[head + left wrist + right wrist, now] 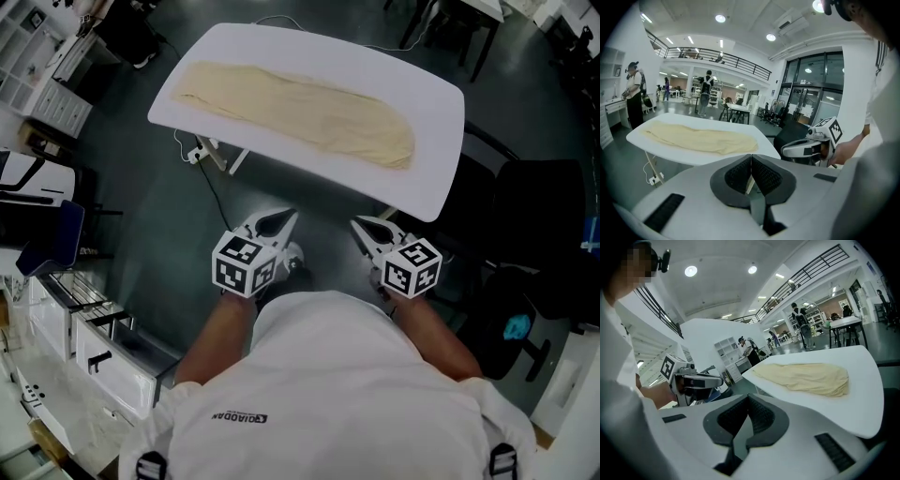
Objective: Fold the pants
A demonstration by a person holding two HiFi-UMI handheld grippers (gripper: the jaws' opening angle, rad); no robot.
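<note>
Cream-coloured pants [300, 114] lie folded lengthwise into a long strip on the white table [427, 192], also visible in the left gripper view as pants [701, 138] and in the right gripper view as pants [806, 377]. My left gripper [286, 219] hangs in front of the table's near edge, over the floor, shut with nothing in it. My right gripper [361, 227] is beside it, equally short of the table, shut and empty. Both sit close to my body and touch neither pants nor table.
A black office chair [534, 244] stands to the right of the table. White drawer units [103, 352] and shelving [37, 94] line the left. A cable and plug [194, 155] lie on the floor under the table. People stand in the background of the left gripper view.
</note>
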